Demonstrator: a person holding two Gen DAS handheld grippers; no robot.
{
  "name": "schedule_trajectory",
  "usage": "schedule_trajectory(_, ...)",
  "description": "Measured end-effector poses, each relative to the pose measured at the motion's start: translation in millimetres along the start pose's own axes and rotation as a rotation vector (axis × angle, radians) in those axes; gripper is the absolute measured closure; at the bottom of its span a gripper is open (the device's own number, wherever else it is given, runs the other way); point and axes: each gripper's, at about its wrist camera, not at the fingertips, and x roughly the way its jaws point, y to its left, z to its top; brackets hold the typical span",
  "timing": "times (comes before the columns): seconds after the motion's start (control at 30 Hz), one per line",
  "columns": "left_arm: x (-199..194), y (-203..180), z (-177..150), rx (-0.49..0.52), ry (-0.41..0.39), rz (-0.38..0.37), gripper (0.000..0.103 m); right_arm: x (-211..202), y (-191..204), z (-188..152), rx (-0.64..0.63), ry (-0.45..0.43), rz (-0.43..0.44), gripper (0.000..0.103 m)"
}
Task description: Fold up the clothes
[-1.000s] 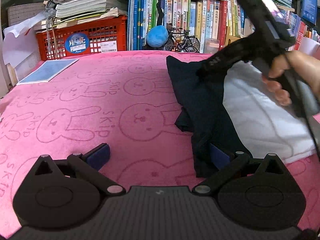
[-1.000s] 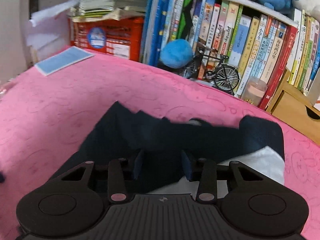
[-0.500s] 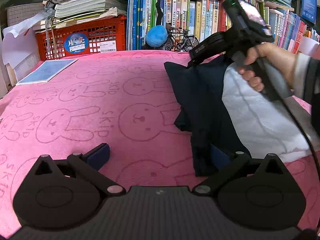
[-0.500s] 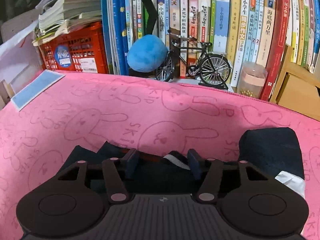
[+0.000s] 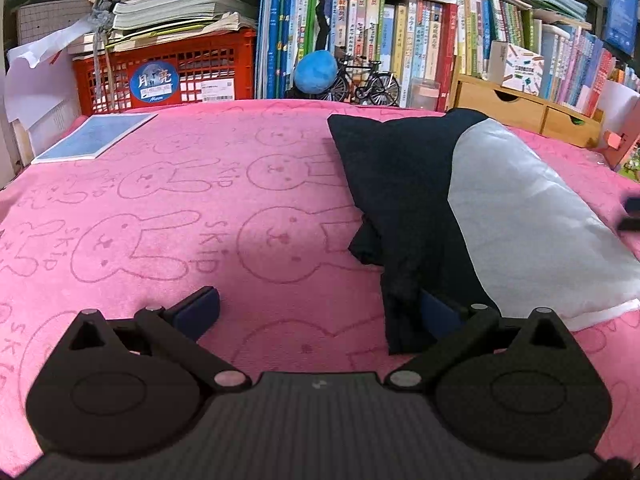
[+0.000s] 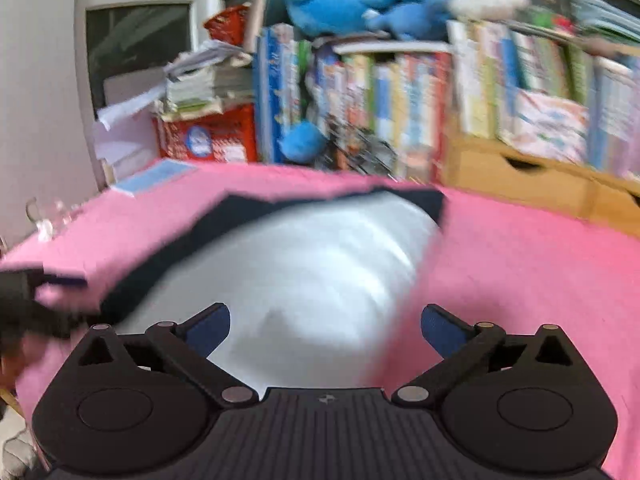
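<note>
A navy and white garment [image 5: 400, 200] lies on the pink rabbit-print blanket [image 5: 160, 208], its navy part folded over the white body [image 5: 532, 232]. My left gripper [image 5: 318, 312] rests open at the garment's near hem. Its right finger [image 5: 438, 312] touches the navy edge and its left finger [image 5: 198, 310] is on bare blanket. In the blurred right wrist view my right gripper [image 6: 326, 328] hovers over the white body [image 6: 320, 272], jaws opening wide with nothing between them. Only a dark blurred tip of it [image 5: 632, 216] shows in the left wrist view.
At the blanket's far edge stand a red crate [image 5: 168, 76] under stacked papers, rows of books [image 5: 400, 40], a blue plush ball [image 5: 318, 72], a model bicycle [image 5: 368, 84] and a wooden drawer box [image 5: 520, 108]. A blue booklet [image 5: 96, 136] lies far left.
The right gripper let go of the navy fold at the garment's far end, opened wide and swung off to the right, almost out of the left wrist view. The left gripper stayed put.
</note>
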Motion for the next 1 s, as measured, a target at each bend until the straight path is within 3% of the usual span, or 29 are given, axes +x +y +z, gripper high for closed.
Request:
schedule_trajectory(0.13,0,-5,3,-0.02,0.027,0.025,0.0,-28,-16,-39,0.042,0.018,-0.024,0.0)
schedule_trajectory(0.23,-2,-7,7,-0.051,0.065,0.036,0.0,-44,-25,-55,0.107,-0.017,0.028,0.0)
schedule_trajectory(0.37,-8,-10,12,-0.097,0.116,0.024,0.0,-48,-21,-63,0.082,-0.025,0.025,0.0)
schedule_trajectory(0.57,-24,-25,14,-0.137,0.134,-0.006,0.0,-41,-16,-66,0.031,0.009,-0.008,0.0)
schedule_trajectory(0.73,-34,-61,6,-0.033,0.127,-0.058,0.0,-36,-19,-68,0.042,0.057,0.026,0.0)
schedule_trajectory(0.87,-16,-83,1,0.034,0.174,-0.025,0.0,-34,-12,-69,-0.005,0.075,0.029,0.0)
schedule_trajectory(1.0,-11,-95,-3,0.078,0.167,-0.006,0.0,-32,-1,-70,-0.078,0.089,0.016,0.0)
